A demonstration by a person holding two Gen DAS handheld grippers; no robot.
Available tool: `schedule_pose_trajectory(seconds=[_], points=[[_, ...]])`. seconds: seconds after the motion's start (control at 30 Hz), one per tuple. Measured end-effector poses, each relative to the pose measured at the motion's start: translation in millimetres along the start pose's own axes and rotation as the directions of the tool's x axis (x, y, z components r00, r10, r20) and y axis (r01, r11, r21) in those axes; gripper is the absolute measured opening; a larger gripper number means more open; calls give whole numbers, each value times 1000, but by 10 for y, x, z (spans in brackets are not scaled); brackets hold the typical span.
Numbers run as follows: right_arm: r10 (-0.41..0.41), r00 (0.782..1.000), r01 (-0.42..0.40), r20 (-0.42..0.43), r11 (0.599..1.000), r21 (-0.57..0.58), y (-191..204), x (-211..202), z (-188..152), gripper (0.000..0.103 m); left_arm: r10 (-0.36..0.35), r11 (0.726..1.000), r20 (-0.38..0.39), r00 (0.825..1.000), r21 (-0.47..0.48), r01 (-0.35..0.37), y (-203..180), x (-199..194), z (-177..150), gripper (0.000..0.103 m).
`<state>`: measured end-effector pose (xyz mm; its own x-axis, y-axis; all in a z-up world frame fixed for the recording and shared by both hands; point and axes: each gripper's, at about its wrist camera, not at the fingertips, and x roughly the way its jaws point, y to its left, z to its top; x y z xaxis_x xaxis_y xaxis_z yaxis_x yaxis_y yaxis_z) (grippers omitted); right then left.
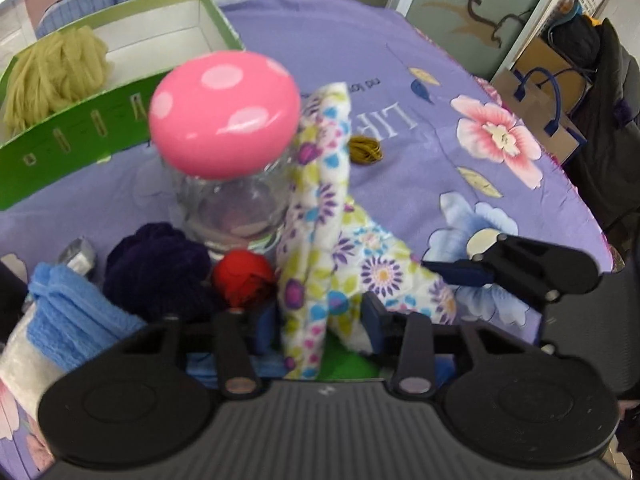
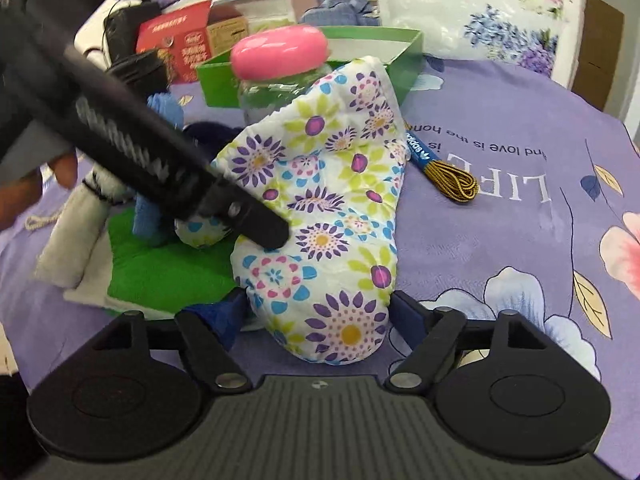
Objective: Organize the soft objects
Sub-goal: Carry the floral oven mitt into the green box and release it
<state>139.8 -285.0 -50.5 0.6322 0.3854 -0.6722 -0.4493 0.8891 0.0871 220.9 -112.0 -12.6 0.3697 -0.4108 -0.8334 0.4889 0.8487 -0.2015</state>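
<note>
Surface: table under a purple floral bedsheet (image 2: 500, 240) printed with flowers and the word "LIFE". Room edge is cluttered: a paper bag with blue handles (image 1: 548, 92) at 2 o'clock in the left wrist view, a red carton (image 2: 176, 44) at 11 o'clock in the right wrist view.

Floral cloth (image 2: 332, 208) sits mid-table, bunched and standing up. The right gripper (image 2: 316, 320) is clamped on its lower end, both pads pressing the fabric. The left gripper (image 1: 316, 328) has a folded ridge of the same cloth between narrow jaws; left pad contact looks likely, but it's hidden behind the fold.

Behind the cloth at 12 o'clock: glass jar with pink dotted lid (image 1: 224, 116), then a green box (image 1: 72, 140) holding olive yarn (image 1: 52, 76). Shoelace bundle (image 2: 452, 176) at 2 o'clock, apart from the cloth.

At 9 o'clock in the left view: blue towel (image 1: 76, 308), dark purple yarn (image 1: 160, 268), red ball (image 1: 244, 280), all partly cut off by the gripper body. Green towel (image 2: 160, 264) mostly covered.
</note>
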Motion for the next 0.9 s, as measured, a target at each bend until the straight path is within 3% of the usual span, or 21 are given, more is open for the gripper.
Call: schedule_pose_trajectory(seconds=[0.07,0.1,0.23,0.37,0.5,0.67,0.9], points=[[10,1000,-11,18,1000,17,2,-63,-22,22,-23,1000,18,1000,8,23,-24,-81,-37,25],[-1,1000,1,22,1000,1,37,-102,-28,17,-22,999,33,999,24,22,-62,-137,-55,12],[-90,991,99,96,991,-88,246,-398,-13,14,-27,997,91,995,81,20,-230,-375,-133,11],[-197,962,229,188,958,-170,410,-746,64,14,-66,991,171,983,123,46,-422,-662,-149,10],[-214,947,258,241,951,-172,410,-945,272,15,-63,988,252,966,154,24,-515,-938,-70,10],[-181,944,251,277,937,-244,360,-731,939,16,-6,995,302,953,99,-25,-180,-1117,408,10],[-102,971,176,215,915,-362,187,159,2053,17,117,993,285,951,-22,-116,710,-991,1362,10]])
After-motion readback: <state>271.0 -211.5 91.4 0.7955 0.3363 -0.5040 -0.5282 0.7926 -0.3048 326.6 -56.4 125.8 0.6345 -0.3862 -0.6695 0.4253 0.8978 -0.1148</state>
